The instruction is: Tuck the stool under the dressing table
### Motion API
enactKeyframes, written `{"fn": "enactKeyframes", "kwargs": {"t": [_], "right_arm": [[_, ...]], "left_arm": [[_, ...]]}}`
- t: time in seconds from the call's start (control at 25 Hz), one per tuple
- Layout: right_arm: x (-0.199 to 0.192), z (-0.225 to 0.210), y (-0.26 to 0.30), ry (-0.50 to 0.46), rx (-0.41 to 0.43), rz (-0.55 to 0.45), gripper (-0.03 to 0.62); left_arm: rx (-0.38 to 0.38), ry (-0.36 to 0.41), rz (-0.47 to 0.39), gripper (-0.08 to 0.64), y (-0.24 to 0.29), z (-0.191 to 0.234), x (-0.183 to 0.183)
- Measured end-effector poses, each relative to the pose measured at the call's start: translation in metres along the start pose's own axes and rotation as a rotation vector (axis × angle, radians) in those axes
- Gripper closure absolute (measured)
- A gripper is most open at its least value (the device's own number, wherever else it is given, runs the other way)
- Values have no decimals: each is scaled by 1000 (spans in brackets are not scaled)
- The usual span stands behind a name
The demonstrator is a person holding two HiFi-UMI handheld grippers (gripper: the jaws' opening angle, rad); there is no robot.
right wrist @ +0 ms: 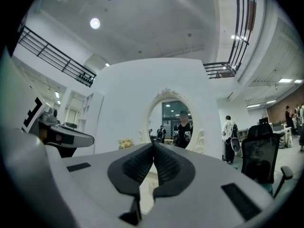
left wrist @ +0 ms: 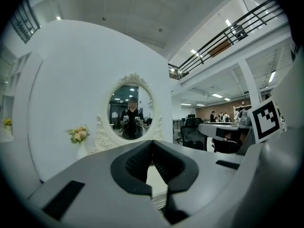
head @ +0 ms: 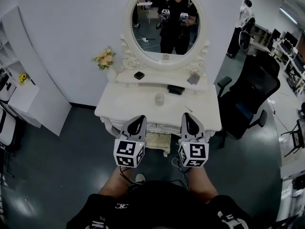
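We see the stool (head: 157, 141) low at the front of the white desk (head: 126, 106). Its pale cushioned seat shows just below the desk's front edge, with the rest hidden under the top. From the head view it lies between our two grippers. The left gripper (head: 141, 118) (left wrist: 152, 142) and the right gripper (head: 186, 115) (right wrist: 153, 144) are held side by side, pointing at the desk. Both pairs of jaws are pressed fully together with nothing between them. We cannot tell whether either touches the stool.

On the desk stand a small glass jar (head: 159, 99) and a dark case (head: 176, 89). A small black box (head: 138, 75) lies on the raised shelf behind. The oval mirror (head: 164, 25) above reflects a person holding both grippers. A vase of flowers (head: 105, 59) stands at the desk's left back corner. A black office chair (head: 252, 92) is close by on the right, and a white shelf unit (head: 35, 75) stands to the left.
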State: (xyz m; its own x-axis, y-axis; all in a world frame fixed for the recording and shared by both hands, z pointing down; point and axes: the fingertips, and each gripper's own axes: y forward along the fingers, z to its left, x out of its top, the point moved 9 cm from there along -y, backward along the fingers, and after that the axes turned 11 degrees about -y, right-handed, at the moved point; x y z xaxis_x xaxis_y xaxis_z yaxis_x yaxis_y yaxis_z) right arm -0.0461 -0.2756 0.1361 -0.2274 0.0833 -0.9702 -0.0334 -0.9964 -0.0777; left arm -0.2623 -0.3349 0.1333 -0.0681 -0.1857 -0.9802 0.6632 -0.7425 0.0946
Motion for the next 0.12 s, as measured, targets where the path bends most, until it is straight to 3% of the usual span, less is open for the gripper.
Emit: {"fn": "enactKeyframes", "kwargs": {"t": [0.12], "right_arm": [[1, 1, -5, 6, 9, -7, 578]], "left_arm": [[13, -4, 8, 541, -5, 0, -2]]}}
